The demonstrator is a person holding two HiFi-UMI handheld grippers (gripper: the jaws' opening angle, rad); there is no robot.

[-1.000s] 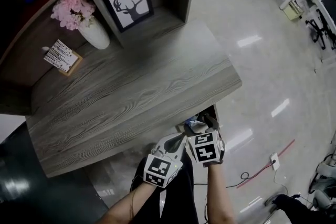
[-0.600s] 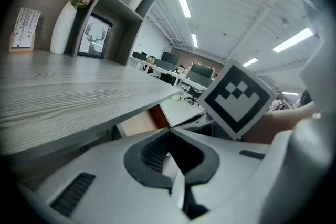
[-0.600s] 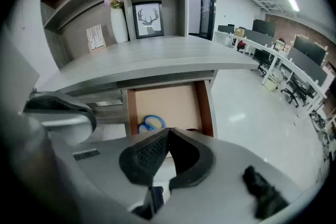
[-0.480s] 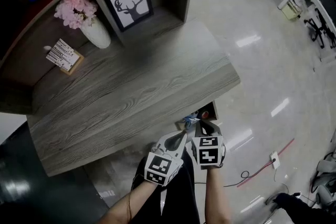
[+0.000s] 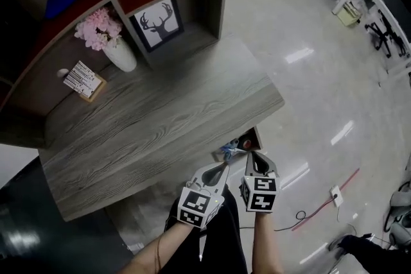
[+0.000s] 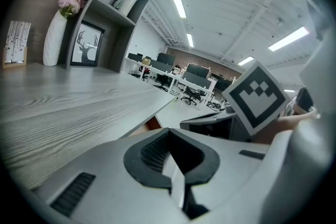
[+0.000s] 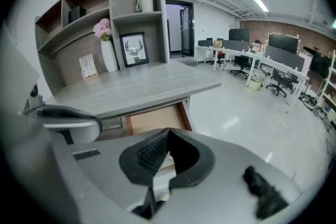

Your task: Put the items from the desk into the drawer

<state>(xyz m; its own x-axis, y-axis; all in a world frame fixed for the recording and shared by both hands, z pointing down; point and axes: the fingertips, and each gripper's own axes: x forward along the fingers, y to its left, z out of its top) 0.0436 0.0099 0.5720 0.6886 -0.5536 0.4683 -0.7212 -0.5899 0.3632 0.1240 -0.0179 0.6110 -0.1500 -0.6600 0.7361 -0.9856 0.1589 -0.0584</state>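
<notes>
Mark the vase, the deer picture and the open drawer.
white vase (image 5: 122, 56), head view, on its body below the pink flowers
deer picture (image 5: 158, 24), head view, on the printed deer head
drawer (image 7: 155, 119), right gripper view, on its tan wooden panel under the desk edge

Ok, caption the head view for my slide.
Jaws shut, left gripper and right gripper hover at the open drawer under the desk.

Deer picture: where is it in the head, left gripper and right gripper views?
Head view: deer picture, upper left of centre.
Left gripper view: deer picture, upper left.
Right gripper view: deer picture, upper left of centre.
Shared landmark: white vase to its left in every view.
</notes>
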